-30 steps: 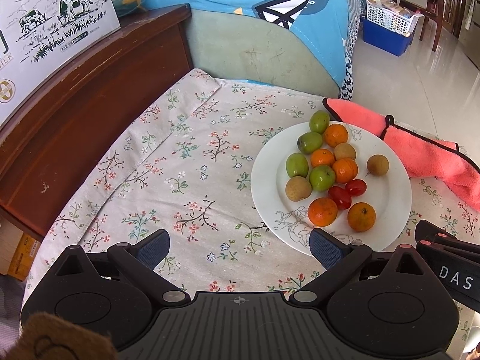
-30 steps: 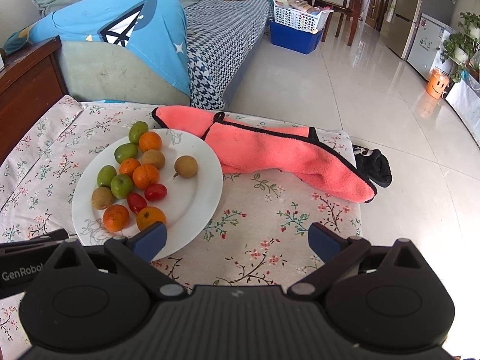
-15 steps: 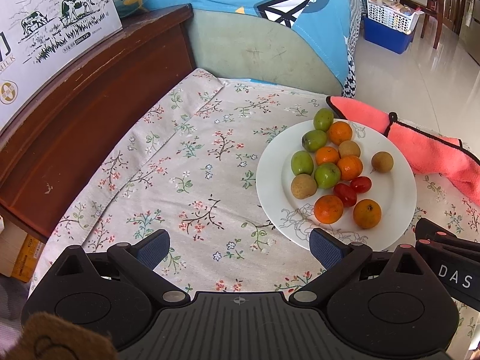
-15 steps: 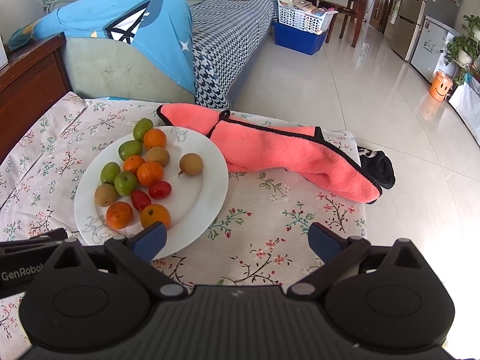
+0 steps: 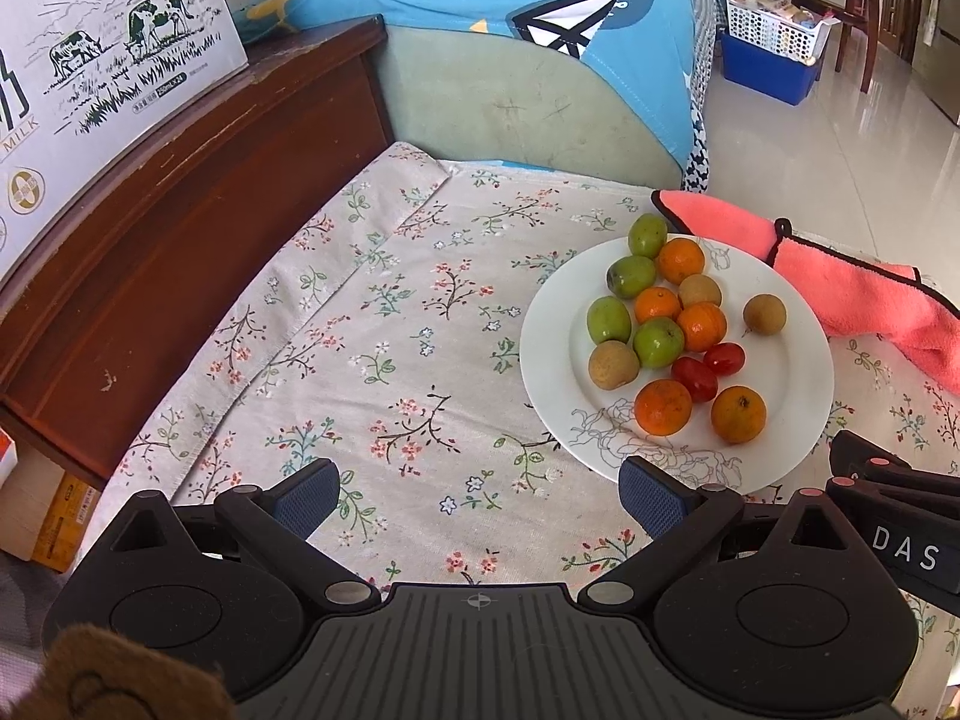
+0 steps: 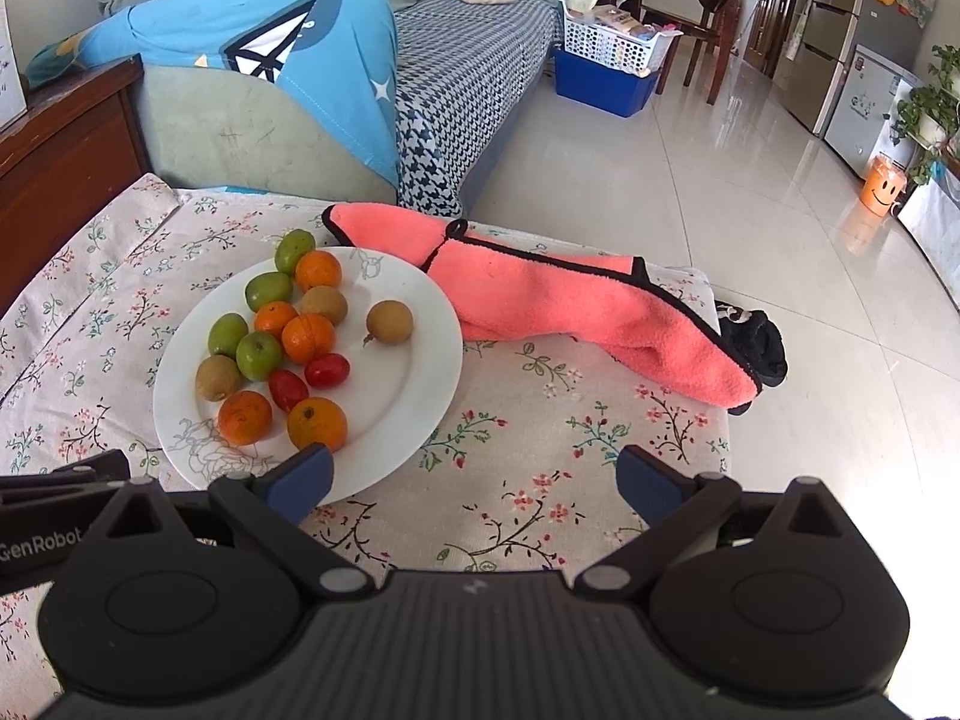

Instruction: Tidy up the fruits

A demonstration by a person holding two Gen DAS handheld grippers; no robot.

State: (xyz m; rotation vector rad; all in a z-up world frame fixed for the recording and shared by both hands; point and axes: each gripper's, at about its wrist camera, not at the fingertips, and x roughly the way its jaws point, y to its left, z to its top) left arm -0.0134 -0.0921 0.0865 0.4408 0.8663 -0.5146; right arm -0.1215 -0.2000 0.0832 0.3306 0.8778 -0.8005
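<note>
A white plate (image 5: 798,414) (image 6: 420,360) on the flowered tablecloth carries several fruits: oranges (image 5: 663,407) (image 6: 317,423), green fruits (image 5: 659,342) (image 6: 259,348), brown round fruits (image 5: 764,314) (image 6: 390,321) and two red tomatoes (image 5: 694,378) (image 6: 327,370). My left gripper (image 5: 480,495) hovers open over the cloth left of the plate, its right finger at the plate's near rim. My right gripper (image 6: 474,480) is open too, its left finger over the plate's near edge. Both hold nothing.
A pink towel (image 6: 576,312) (image 5: 864,294) lies behind and right of the plate, with a black cloth (image 6: 753,345) at its end. A wooden cabinet (image 5: 150,228) with a milk carton box (image 5: 90,72) borders the left. A sofa (image 6: 270,138) stands behind; tiled floor lies to the right.
Both grippers have drawn back slightly; the plate sits a little further right in the left view and further up-right in the right view. Both stay open.
</note>
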